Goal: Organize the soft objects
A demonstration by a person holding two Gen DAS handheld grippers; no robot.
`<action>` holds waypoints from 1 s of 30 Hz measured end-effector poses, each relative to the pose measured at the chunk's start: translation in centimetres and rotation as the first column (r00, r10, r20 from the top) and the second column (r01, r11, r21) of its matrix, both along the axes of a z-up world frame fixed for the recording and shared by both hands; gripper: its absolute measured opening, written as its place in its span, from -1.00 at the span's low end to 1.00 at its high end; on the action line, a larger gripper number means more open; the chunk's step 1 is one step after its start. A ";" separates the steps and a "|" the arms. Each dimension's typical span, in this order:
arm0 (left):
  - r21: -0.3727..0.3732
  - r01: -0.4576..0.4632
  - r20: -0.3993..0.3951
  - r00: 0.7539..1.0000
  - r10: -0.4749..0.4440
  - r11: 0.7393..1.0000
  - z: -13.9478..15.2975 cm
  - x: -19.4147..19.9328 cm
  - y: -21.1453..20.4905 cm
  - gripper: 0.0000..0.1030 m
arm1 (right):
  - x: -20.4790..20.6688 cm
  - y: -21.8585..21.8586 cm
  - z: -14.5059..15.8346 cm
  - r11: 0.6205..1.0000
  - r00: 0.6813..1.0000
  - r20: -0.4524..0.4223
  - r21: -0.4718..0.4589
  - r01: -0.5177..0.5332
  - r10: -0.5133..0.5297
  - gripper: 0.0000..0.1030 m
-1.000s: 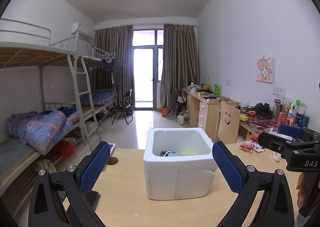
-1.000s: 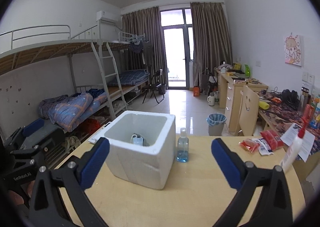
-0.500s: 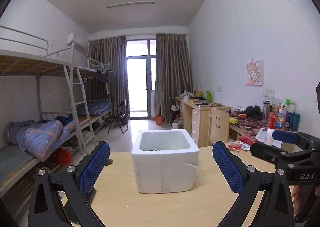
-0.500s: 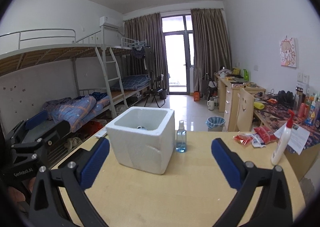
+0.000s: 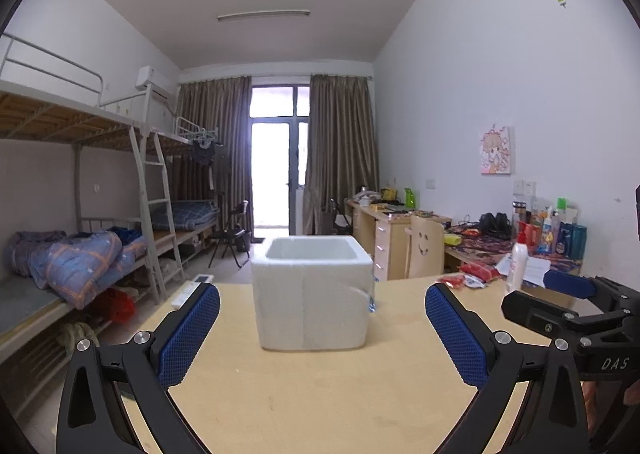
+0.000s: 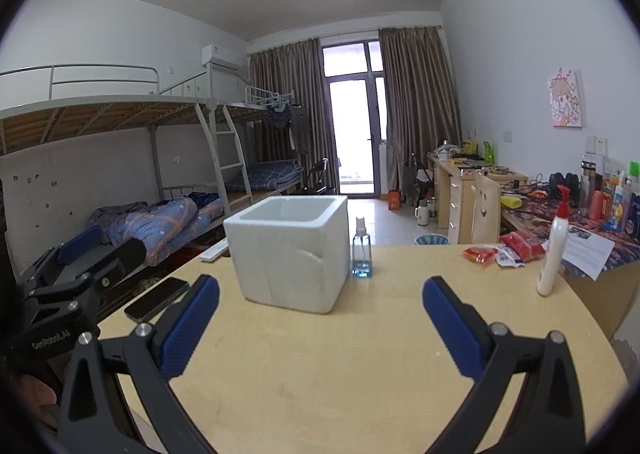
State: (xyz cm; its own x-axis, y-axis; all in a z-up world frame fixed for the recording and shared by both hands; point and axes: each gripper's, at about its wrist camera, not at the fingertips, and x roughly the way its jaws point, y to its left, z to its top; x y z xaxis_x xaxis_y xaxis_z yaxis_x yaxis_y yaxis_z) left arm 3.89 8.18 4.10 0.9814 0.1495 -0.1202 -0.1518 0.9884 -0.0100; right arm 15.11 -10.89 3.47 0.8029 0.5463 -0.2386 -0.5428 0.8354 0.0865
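A white foam box (image 5: 312, 294) (image 6: 288, 254) stands upright on the round wooden table (image 5: 320, 394) (image 6: 360, 354). Its inside is hidden from this low angle. My left gripper (image 5: 322, 338) is open, empty, well short of the box and low over the table. My right gripper (image 6: 320, 328) is also open and empty, nearer the table's front, with the box ahead and slightly left. The right gripper (image 5: 560, 306) shows at the right of the left wrist view; the left gripper (image 6: 80, 266) shows at the left of the right wrist view.
A blue spray bottle (image 6: 361, 250) stands just right of the box. A white pump bottle (image 6: 554, 250), red snack packets (image 6: 504, 250) and papers (image 6: 588, 250) lie at the table's right side. A black phone (image 6: 158, 298) lies at the left edge. Bunk beds (image 5: 80, 254) line the left wall.
Both grippers have dropped lower and pulled back from the box, so the items inside it are no longer visible. Both stay open.
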 end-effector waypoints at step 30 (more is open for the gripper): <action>0.004 0.012 -0.010 1.000 -0.012 1.000 -3.7 -3.5 -1.6 0.99 | -4.6 -2.7 -4.5 0.996 0.996 0.013 0.014 0.084 -0.084 0.99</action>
